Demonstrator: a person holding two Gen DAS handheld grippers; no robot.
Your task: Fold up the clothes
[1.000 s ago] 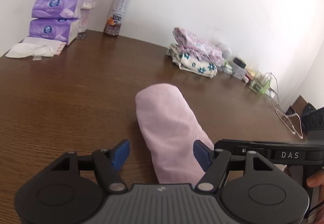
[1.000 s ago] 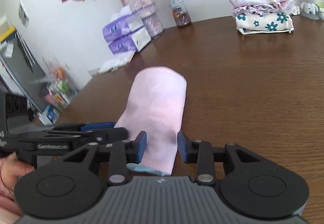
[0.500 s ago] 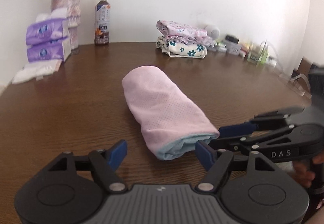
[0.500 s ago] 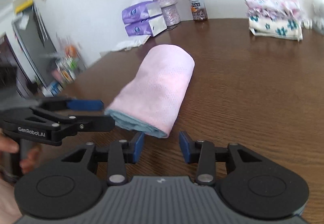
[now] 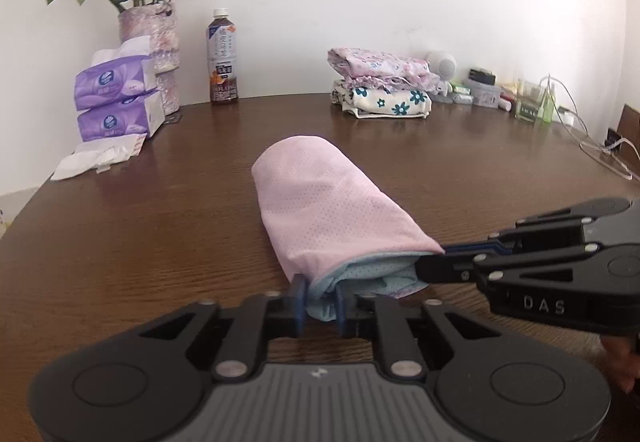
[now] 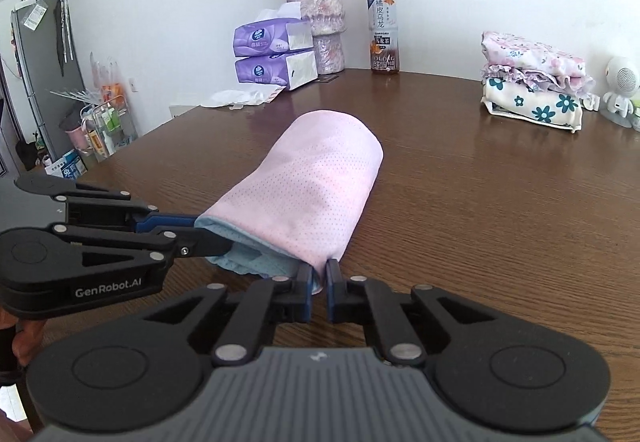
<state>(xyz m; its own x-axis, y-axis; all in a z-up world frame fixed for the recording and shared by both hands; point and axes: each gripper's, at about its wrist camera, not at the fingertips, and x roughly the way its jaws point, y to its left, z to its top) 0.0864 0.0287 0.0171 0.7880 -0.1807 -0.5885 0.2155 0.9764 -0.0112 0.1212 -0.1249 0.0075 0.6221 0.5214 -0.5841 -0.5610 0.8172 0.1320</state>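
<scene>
A pink garment [image 5: 324, 202] with a pale blue lining lies folded lengthwise in the middle of the brown table [image 5: 140, 234]; it also shows in the right wrist view [image 6: 308, 194]. My left gripper [image 5: 320, 302] is shut on the near left corner of its blue-lined end. My right gripper [image 6: 319, 288] is shut on the near right corner of the same end. Each gripper shows in the other's view, the right [image 5: 440, 262] and the left [image 6: 208, 234], both clamped on the cloth edge.
A stack of folded floral clothes [image 5: 382, 90] sits at the back. Tissue packs [image 5: 116, 102], a flower vase [image 5: 154, 42] and a tea bottle [image 5: 222, 58] stand at the back left. Small items and a wire hanger [image 5: 600, 154] are at the right edge.
Both grippers were open in front of the garment's near end; they have moved in and shut on its two near corners.
</scene>
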